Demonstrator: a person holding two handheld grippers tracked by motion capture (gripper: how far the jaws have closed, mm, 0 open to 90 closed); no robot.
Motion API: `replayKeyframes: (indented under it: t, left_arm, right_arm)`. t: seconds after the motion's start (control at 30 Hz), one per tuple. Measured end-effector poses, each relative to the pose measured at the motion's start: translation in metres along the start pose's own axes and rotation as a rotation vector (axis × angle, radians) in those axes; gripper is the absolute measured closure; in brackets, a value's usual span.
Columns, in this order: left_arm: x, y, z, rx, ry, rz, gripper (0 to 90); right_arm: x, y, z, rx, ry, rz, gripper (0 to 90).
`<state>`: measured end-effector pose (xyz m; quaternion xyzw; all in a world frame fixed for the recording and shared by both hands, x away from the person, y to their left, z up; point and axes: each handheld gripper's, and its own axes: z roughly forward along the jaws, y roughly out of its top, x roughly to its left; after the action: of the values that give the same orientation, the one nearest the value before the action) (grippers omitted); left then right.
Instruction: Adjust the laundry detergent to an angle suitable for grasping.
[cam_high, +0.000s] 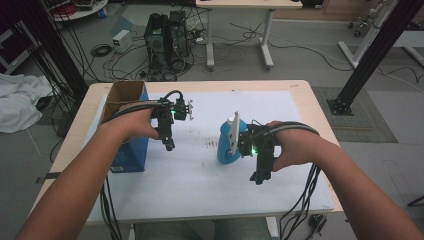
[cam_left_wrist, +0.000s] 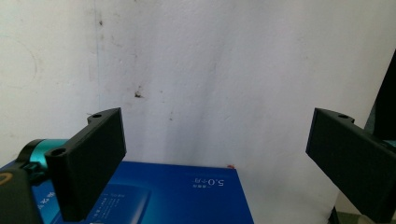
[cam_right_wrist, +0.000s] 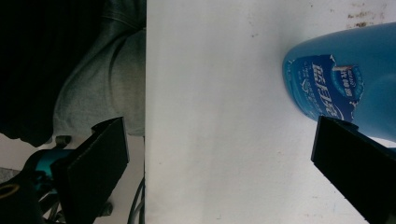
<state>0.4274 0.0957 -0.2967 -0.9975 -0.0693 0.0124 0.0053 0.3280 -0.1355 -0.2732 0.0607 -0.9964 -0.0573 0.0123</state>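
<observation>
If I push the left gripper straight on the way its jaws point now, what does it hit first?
Probably the white table sheet: the open left gripper faces bare sheet between its jaws. The blue cardboard box lies lower in that view, likely just under the line; depth is unclear.

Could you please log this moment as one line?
left gripper: open, empty, beside blue box | right gripper: open, empty, beside blue bottle | bottle: upright

A big sheet (cam_high: 200, 175) lies on the table (cam_high: 320, 115). A box (cam_high: 131, 145) stands on the left side of the sheet. A bottle (cam_high: 227, 145) stands near the middle, well apart from the box. The left gripper (cam_high: 169, 142) is just right of the box. The right gripper (cam_high: 260, 176) is just right of the bottle, maybe touching it.
</observation>
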Motion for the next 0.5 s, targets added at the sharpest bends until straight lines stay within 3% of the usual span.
replayKeyframes:
  t: [0.5]
  left_arm:
    - [-0.0042, -0.0023, -0.0035, -0.006, 0.001, -0.009, 4.7]
  right_arm:
    - [-0.0005, 0.0016, -0.0003, -0.007, -0.01, -0.02, 3.1]
